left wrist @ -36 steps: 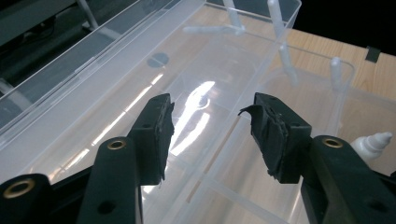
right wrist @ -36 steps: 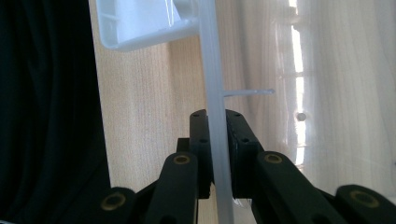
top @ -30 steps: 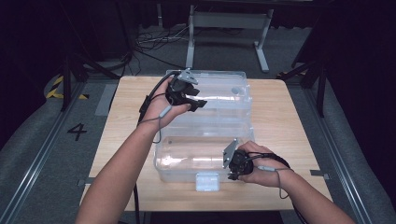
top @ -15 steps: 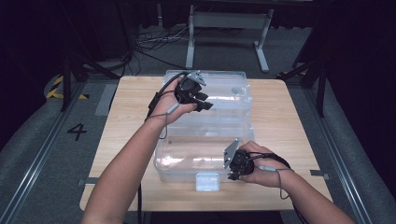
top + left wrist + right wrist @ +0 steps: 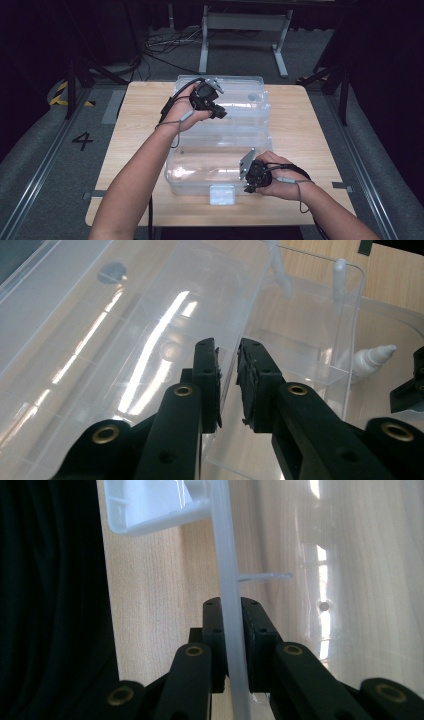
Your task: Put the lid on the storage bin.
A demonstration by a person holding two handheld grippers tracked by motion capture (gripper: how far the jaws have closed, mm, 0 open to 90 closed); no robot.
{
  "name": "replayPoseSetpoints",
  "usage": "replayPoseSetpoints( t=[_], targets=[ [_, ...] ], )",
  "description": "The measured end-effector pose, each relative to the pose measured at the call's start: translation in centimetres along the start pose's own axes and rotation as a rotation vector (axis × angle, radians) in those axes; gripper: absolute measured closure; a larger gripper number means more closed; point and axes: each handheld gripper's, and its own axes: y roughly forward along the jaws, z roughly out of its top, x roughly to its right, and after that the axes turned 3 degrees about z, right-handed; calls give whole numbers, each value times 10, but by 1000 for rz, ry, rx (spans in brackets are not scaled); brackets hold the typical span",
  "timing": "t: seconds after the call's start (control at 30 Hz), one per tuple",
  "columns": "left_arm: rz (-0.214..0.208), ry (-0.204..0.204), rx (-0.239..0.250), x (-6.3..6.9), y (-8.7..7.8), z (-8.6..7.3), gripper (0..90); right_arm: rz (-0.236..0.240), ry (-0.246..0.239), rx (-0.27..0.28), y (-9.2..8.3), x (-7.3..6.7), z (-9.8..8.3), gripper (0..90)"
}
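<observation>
1. While both hands work at it, the wooden table [image 5: 310, 130] carries a big see-through plastic box [image 5: 200, 170] near the person's side
2. Its clear lid [image 5: 235, 100] is swung open and lies behind the box, on the far part of the table
3. Seen from the left gripper view, the box has clear walls that split it into compartments [image 5: 300, 360], and wood shows through the bottom of them
4. One small white bottle [image 5: 372, 360] with a pointed cap lies in the compartment on the right of that view, past the clear wall
5. On the front of the box sits a white latch [image 5: 222, 194], near the table's front edge
6. The left gripper [image 5: 214, 107] is over the place where the lid meets the box; its jaws have just been closing, and the thin clear wall edge [image 5: 231, 375] stands between them with a small gap left, so I cannot tell if the pads press on it
7. The right gripper [image 5: 250, 182] is at the front right of the box, and its jaws are squeezed tight on the thin box rim [image 5: 231, 625]
</observation>
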Motion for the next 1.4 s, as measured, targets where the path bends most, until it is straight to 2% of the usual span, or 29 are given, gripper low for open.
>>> replayPoseSetpoints(
  t=[0.07,0.27,0.73,1.4],
  targets=[
    [-13,2,1,0,0,0,806,1,2,-1,0,0,0,831],
    [4,26,-6,6,-3,0,818,-1,0,7,0,0,-1,831],
    [-4,59,-15,16,-10,1,828,1,-3,15,1,1,-1,831],
    [-34,96,1,40,-24,-7,843,-16,4,39,1,-2,-4,831]
  ],
)
